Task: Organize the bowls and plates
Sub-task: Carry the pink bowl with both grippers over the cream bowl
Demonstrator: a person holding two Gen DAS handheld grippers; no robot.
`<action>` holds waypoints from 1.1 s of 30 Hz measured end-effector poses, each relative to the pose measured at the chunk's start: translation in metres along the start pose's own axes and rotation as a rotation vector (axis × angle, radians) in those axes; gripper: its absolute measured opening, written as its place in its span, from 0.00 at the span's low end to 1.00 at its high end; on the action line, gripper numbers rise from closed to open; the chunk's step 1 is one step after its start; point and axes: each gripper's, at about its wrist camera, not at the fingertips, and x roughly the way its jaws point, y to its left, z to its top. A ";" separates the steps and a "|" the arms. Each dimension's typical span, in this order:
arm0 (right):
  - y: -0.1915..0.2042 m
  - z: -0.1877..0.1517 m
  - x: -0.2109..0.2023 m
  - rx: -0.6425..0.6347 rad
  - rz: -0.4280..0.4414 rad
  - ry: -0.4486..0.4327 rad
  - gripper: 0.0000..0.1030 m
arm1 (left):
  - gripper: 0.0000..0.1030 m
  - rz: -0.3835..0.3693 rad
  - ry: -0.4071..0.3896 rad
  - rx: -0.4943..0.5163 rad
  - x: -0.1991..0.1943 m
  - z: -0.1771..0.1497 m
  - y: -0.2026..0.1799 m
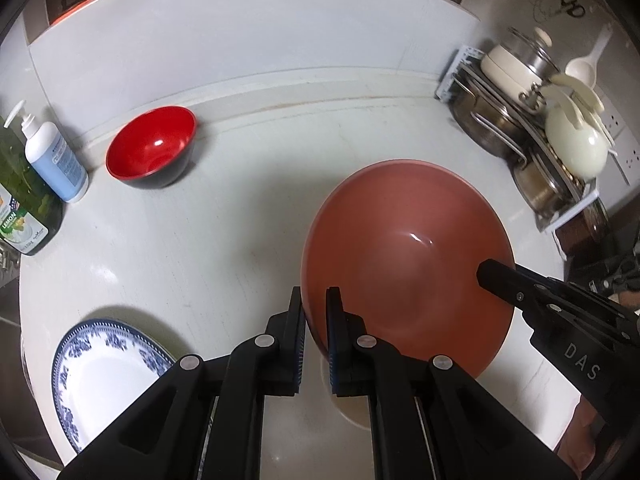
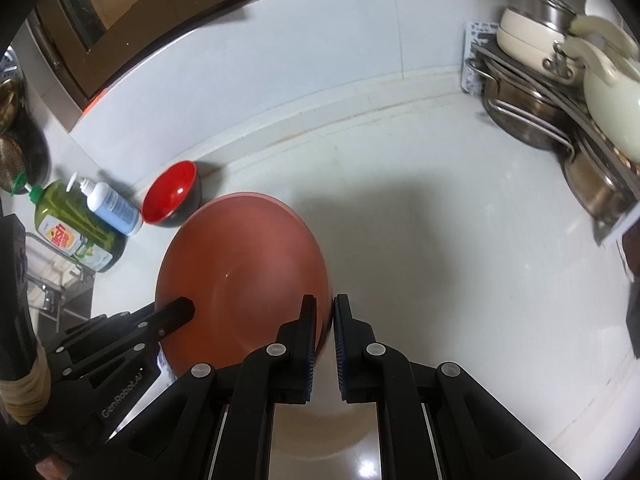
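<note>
While both hand-held grippers pinch terracotta bowl (image 1: 408, 248), "DAS", "GenRobot.AI" on bodies, "LEMON" on green bottle (image 1: 24, 216)

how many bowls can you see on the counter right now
2: a large terracotta bowl gripped at opposite rims by both grippers, and a small red and black bowl near the backsplash beside the soap bottles. More may be hidden off-frame.

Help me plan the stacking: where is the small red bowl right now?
The red bowl stands on the counter by the back wall, beside the white pump bottle; in the left wrist view it is upper left, beyond the big terracotta bowl that both grippers hold.
</note>
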 end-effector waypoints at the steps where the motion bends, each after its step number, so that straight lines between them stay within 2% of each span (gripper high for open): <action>1: -0.002 -0.003 -0.001 0.005 0.000 0.003 0.10 | 0.10 -0.001 0.005 0.002 0.001 -0.003 -0.001; 22: -0.027 -0.054 0.014 0.042 -0.027 0.104 0.10 | 0.10 -0.009 0.107 0.038 0.025 -0.039 -0.012; 33: -0.031 -0.064 0.019 0.030 -0.047 0.128 0.10 | 0.10 -0.015 0.150 0.043 0.036 -0.048 -0.014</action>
